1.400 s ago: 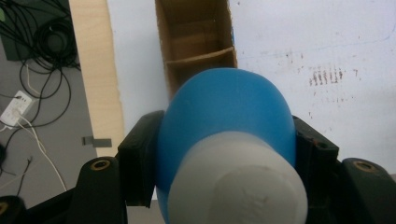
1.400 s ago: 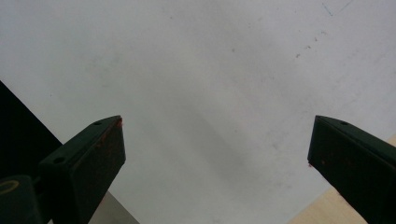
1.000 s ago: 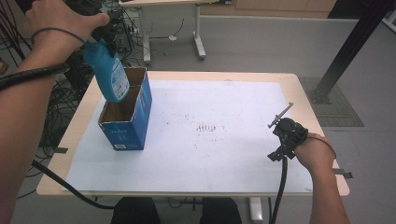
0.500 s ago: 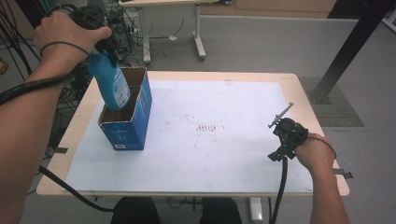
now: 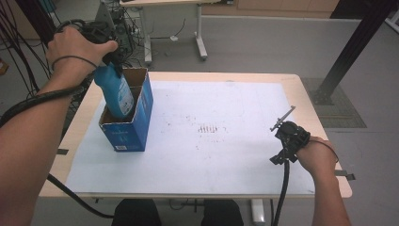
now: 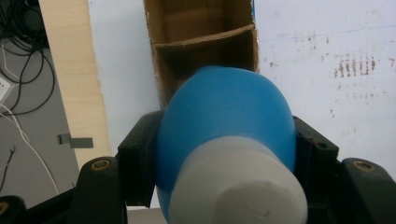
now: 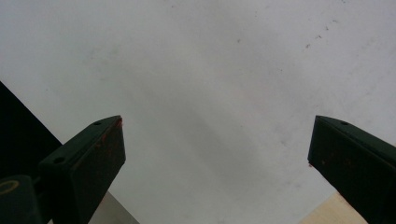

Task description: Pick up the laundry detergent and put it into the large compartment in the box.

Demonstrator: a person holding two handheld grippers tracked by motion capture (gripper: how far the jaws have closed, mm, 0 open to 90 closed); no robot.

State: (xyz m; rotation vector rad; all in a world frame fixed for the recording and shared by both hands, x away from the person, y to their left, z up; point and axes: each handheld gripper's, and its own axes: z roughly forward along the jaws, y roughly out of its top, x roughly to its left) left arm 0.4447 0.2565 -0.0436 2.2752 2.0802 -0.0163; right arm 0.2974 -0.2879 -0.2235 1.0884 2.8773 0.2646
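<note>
Blue bottle (image 5: 115, 92) looks smooth, stiff plastic, maybe slippery; left tool (image 5: 111, 55) is clamped just under its white cap (image 6: 238, 191), base partway inside the cardboard box (image 5: 136, 123). Right tool (image 7: 217, 154) idles open-jawed over the tabletop (image 5: 244, 141).

Blue bottle (image 5: 115, 92), white cap (image 6: 238, 186)

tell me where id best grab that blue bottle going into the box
Grip the blue bottle high on its shoulder, just under the white cap, coming from above. Its lower half already sits inside the cardboard box, so only the top is free. The left gripper holds it that way, one of its fingers on each side.
</note>
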